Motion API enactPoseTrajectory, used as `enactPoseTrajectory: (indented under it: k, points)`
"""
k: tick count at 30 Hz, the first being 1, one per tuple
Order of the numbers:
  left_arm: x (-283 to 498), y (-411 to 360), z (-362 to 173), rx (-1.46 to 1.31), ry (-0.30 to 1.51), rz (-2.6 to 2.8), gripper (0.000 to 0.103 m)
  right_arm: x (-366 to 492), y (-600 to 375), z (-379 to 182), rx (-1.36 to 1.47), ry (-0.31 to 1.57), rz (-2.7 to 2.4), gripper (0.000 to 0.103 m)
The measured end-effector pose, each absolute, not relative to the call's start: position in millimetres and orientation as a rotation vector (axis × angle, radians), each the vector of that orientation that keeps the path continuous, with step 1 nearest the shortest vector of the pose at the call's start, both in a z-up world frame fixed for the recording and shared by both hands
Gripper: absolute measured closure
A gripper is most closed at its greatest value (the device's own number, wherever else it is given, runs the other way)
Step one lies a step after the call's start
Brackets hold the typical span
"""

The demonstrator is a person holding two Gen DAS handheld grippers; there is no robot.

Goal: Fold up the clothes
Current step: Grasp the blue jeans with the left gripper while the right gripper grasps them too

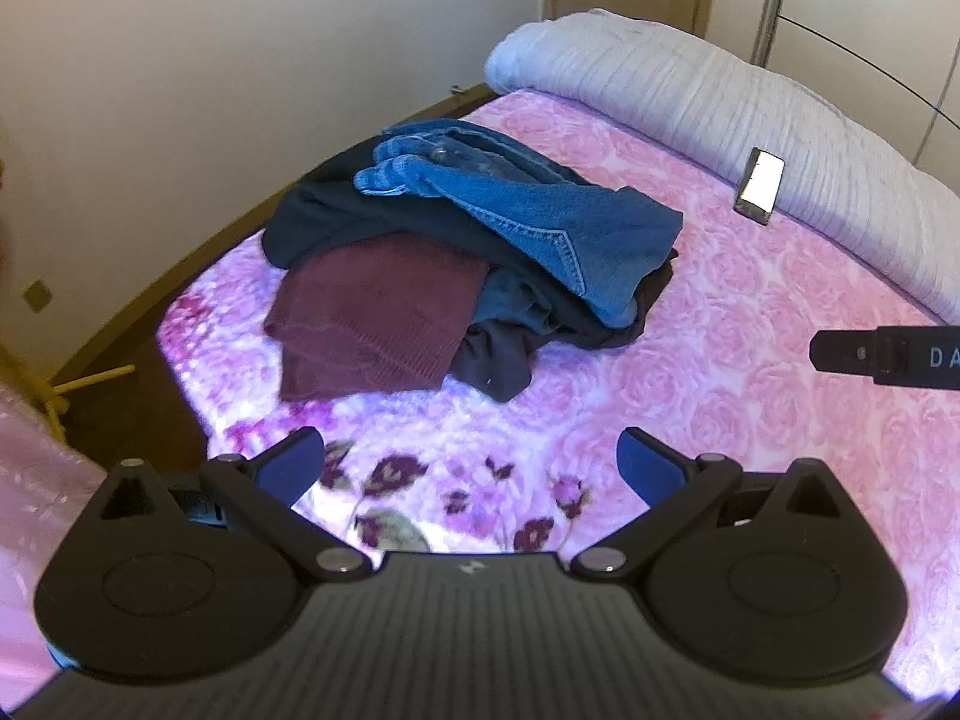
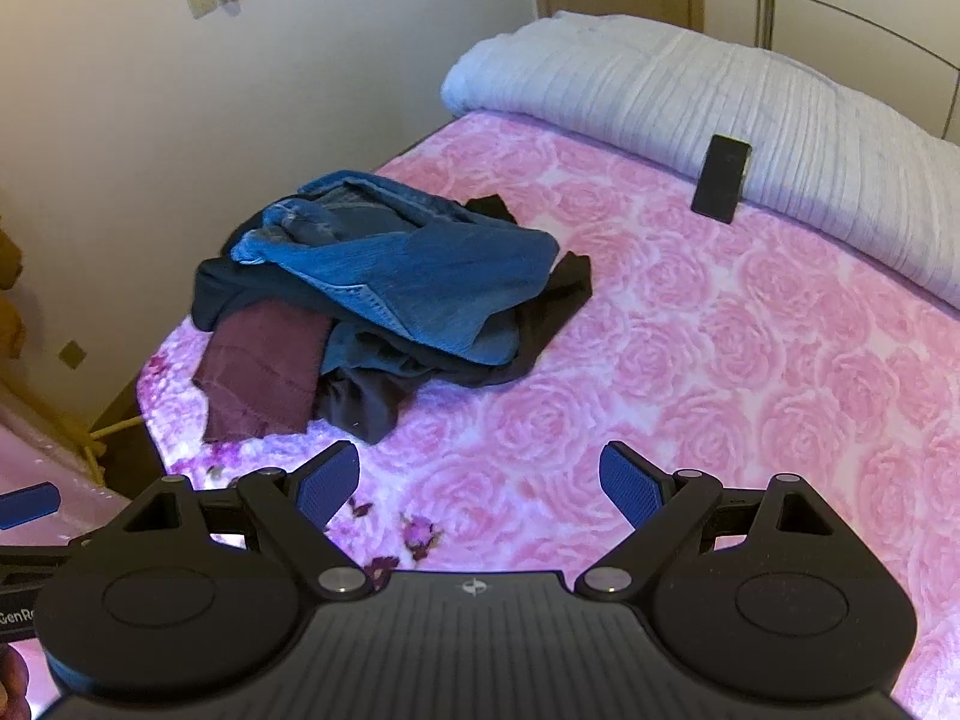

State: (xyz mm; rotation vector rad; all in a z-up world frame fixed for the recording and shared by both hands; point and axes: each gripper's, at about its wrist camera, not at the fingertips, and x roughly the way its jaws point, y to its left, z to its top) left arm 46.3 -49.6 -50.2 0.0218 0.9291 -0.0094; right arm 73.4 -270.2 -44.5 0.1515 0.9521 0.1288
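A heap of clothes lies on the pink rose-patterned bed [image 1: 750,360] near its left edge. Blue jeans [image 1: 540,222] lie on top, a maroon knit garment [image 1: 372,324] at the front left, dark garments [image 1: 318,216] beneath. The same heap shows in the right wrist view: jeans [image 2: 432,276], maroon garment [image 2: 264,366]. My left gripper [image 1: 471,468] is open and empty, hovering over the bed in front of the heap. My right gripper [image 2: 480,483] is open and empty, also short of the heap, to its right. Part of the right gripper [image 1: 888,357] shows at the left view's right edge.
A rolled white quilt [image 1: 720,96] runs along the bed's far side, with a phone [image 2: 720,177] leaning against it. A cream wall stands left of the bed. A wooden floor strip [image 1: 120,354] and a wooden stick lie at the left. Wardrobe doors stand behind.
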Motion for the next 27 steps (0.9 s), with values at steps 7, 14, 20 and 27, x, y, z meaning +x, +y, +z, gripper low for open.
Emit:
enactPoseTrajectory:
  k: [7,14,20,27]
  points:
    - [125,-25,-69,0.017,0.957,-0.102,0.001,126,-245,-52,0.122,0.976,0.036,0.014]
    - [191,-6,-89,0.071,0.967,-0.225,0.001,176,-216,-67,0.023,0.952,0.050,0.014]
    - [232,-15,-114,0.439,0.820,-0.404,0.001,208,-178,-82,-0.331,0.856,0.231,0.014]
    - [279,-21,-153,0.830,0.598,-0.590,0.002,246,-134,-130,-0.809,0.778,0.457,0.014]
